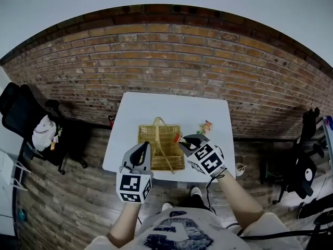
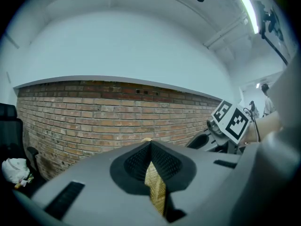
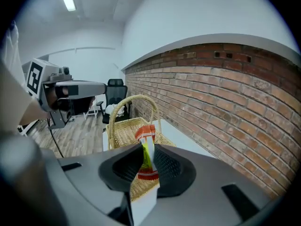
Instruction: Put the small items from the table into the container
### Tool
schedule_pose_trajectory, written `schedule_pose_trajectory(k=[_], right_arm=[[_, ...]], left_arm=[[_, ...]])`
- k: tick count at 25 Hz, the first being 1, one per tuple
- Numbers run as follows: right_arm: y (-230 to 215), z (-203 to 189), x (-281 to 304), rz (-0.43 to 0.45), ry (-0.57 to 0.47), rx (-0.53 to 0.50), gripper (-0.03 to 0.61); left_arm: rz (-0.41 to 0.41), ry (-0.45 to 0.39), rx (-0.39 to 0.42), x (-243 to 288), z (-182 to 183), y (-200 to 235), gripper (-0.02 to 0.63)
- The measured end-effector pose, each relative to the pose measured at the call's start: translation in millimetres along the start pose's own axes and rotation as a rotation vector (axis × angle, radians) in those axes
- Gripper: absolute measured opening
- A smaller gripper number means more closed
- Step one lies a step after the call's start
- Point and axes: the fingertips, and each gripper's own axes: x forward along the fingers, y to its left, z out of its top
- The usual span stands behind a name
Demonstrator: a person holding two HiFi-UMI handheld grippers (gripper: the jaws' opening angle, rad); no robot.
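Right tool [image 3: 145, 150] grips a small red, yellow and white flat packet [image 3: 145, 133], holding it over the right side of the rectangular woven wicker basket with arched handle [image 1: 143, 139]. Basket sits at the near middle of the white rectangular surface [image 1: 156, 108]. Left tool [image 2: 150, 147] has its jaws closed together with nothing between them, and hovers at the basket's near left corner. Small colourful items [image 1: 205, 127] lie on the surface to the right of the basket, apart from it.

The packet [image 3: 145, 133] is half hidden between the fingers [image 3: 170, 166]; the other items [image 1: 205, 127] are unidentifiably small.
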Motion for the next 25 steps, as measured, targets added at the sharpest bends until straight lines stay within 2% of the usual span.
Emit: schedule_pose_trajectory(k=[6,25], right_arm=[[9.8,13.3,34.9,0.070,0.025,-0.063,0.091],[18.8,42.3,110.2,0.204,0.067,-0.155,0.091]], left_arm=[[0.063,-0.004,-0.026,-3.6,-4.9,29.8,0.046],[0.191,0.009,-0.102,3.6,-26.2,90.6,0.046]])
